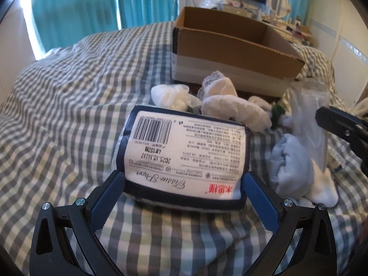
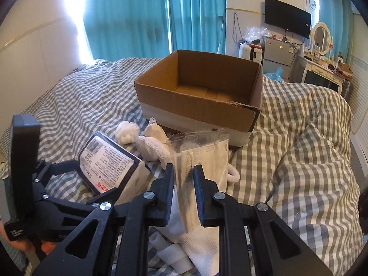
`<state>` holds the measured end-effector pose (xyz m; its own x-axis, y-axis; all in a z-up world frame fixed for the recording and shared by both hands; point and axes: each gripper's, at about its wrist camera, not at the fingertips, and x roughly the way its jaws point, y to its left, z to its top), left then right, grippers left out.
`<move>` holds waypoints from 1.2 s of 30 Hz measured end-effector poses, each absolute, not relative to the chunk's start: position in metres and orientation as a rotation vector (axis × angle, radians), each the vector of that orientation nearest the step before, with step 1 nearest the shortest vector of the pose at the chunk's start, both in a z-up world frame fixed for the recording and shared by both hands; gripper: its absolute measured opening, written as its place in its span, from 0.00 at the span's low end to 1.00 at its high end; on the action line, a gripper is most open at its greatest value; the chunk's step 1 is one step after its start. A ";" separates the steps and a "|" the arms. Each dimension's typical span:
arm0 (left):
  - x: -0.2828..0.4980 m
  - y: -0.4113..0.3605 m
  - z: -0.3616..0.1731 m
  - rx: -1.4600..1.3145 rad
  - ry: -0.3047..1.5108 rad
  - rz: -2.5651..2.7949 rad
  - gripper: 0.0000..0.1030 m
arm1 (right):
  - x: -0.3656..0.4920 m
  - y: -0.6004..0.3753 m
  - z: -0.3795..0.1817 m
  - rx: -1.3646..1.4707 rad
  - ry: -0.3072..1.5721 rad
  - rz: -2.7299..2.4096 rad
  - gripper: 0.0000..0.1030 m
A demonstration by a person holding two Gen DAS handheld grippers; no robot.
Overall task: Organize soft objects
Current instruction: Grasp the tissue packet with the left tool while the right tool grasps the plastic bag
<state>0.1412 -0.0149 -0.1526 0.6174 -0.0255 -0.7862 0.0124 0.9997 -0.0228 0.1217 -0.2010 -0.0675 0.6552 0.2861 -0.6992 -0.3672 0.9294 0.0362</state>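
My left gripper is shut on a navy-and-white tissue paper pack, one finger on each side, on the checked bed. The pack also shows in the right wrist view, with the left gripper around it. My right gripper is shut on a clear bag holding a white face mask, held upright; the bag also shows in the left wrist view. White socks, a white bundle and a light blue cloth lie between the grippers and an open, empty cardboard box.
The checked blanket covers the whole bed, bunched up on the right. Teal curtains hang behind. A desk with a mirror and a wall screen stand at the far right. White gloves lie under my right gripper.
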 end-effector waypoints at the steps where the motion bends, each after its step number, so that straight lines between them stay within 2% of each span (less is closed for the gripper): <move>1: 0.144 -0.016 -0.154 -0.013 0.894 -0.022 1.00 | 0.121 -0.201 -0.069 -0.111 0.773 0.372 0.16; 7: 0.152 -0.011 -0.154 -0.010 0.872 -0.043 1.00 | 0.121 -0.202 -0.073 -0.112 0.783 0.372 0.16; 16: 0.129 0.024 -0.115 -0.080 0.807 -0.001 1.00 | 0.117 -0.204 -0.075 -0.108 0.784 0.368 0.16; 22: 0.147 0.046 -0.156 -0.199 0.959 0.022 1.00 | 0.115 -0.202 -0.073 -0.114 0.782 0.366 0.16; 26: 0.153 0.041 -0.165 -0.260 0.964 -0.039 0.98 | 0.115 -0.203 -0.074 -0.111 0.782 0.367 0.16; 27: 0.154 0.036 -0.165 -0.257 0.969 -0.064 0.88 | 0.115 -0.203 -0.074 -0.110 0.782 0.367 0.16; 28: 0.154 0.029 -0.163 -0.260 0.973 -0.097 0.83 | 0.115 -0.203 -0.074 -0.111 0.784 0.367 0.16; 29: 0.153 0.023 -0.161 -0.235 0.968 -0.092 0.82 | 0.115 -0.203 -0.075 -0.112 0.785 0.367 0.16; 34: 0.140 0.007 -0.133 -0.098 0.877 -0.098 0.45 | 0.114 -0.203 -0.075 -0.111 0.784 0.366 0.16; 36: 0.136 0.007 -0.122 -0.109 0.850 -0.111 0.37 | 0.112 -0.204 -0.075 -0.106 0.784 0.363 0.16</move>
